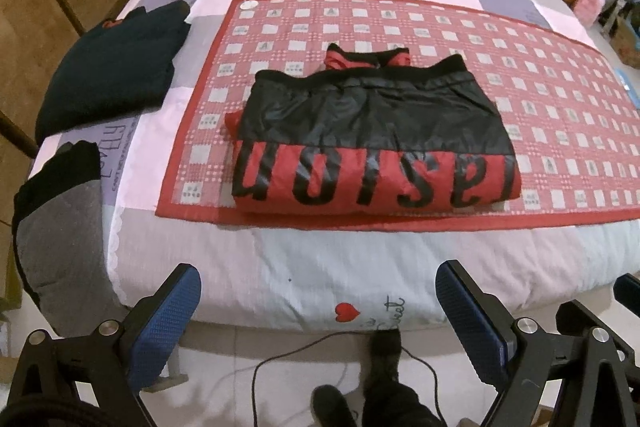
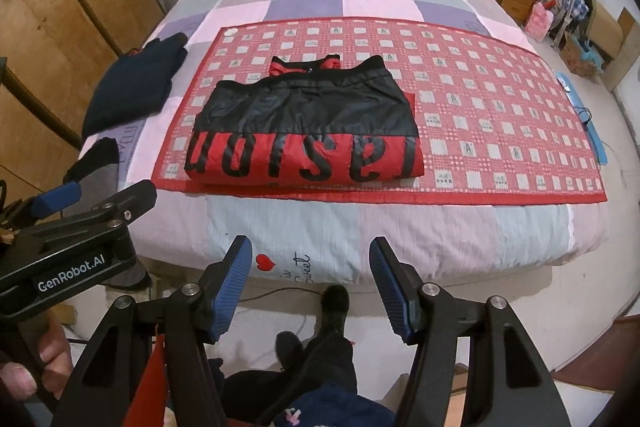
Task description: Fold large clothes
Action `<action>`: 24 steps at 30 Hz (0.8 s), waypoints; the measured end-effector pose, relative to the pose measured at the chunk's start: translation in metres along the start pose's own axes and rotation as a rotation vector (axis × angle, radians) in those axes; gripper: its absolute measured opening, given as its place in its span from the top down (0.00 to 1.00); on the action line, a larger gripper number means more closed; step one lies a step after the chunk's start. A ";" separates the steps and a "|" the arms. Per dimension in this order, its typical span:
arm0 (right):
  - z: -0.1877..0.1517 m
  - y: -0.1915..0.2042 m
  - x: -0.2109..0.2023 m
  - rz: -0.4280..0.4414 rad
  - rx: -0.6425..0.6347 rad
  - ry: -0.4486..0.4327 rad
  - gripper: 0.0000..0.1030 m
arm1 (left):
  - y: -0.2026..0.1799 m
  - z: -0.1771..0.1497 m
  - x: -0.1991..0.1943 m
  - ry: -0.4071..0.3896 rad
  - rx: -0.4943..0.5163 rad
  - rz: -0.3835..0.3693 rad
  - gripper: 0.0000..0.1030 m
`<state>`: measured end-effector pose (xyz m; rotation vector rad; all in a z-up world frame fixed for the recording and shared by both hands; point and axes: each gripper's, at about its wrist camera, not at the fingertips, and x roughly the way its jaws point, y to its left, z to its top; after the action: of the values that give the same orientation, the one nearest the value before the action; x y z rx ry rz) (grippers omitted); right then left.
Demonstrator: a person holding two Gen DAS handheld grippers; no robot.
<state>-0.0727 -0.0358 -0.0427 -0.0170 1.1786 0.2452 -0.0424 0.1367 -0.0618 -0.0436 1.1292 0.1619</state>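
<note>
The left gripper (image 1: 318, 311) and the right gripper (image 2: 310, 285) are both hovering with fingers spread apart and nothing between them, pointing down over the near edge of the bed (image 1: 304, 279). The folded jacket (image 1: 372, 139) is lying well ahead of both sets of fingertips, resting on the red checked mat (image 1: 540, 99). A dark sweater (image 1: 116, 67) is sitting off to the left of the fingers, beside the mat.
</note>
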 end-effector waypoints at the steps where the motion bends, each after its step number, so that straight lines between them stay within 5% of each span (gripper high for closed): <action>1: -0.001 -0.001 0.000 0.000 -0.003 0.000 0.38 | 0.000 0.000 0.000 0.000 0.003 -0.003 0.05; 24: -0.005 -0.004 0.004 -0.009 0.017 0.007 0.38 | -0.018 -0.001 0.000 0.000 0.044 -0.019 0.05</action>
<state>-0.0751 -0.0397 -0.0488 -0.0081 1.1877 0.2276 -0.0408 0.1190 -0.0636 -0.0155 1.1318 0.1198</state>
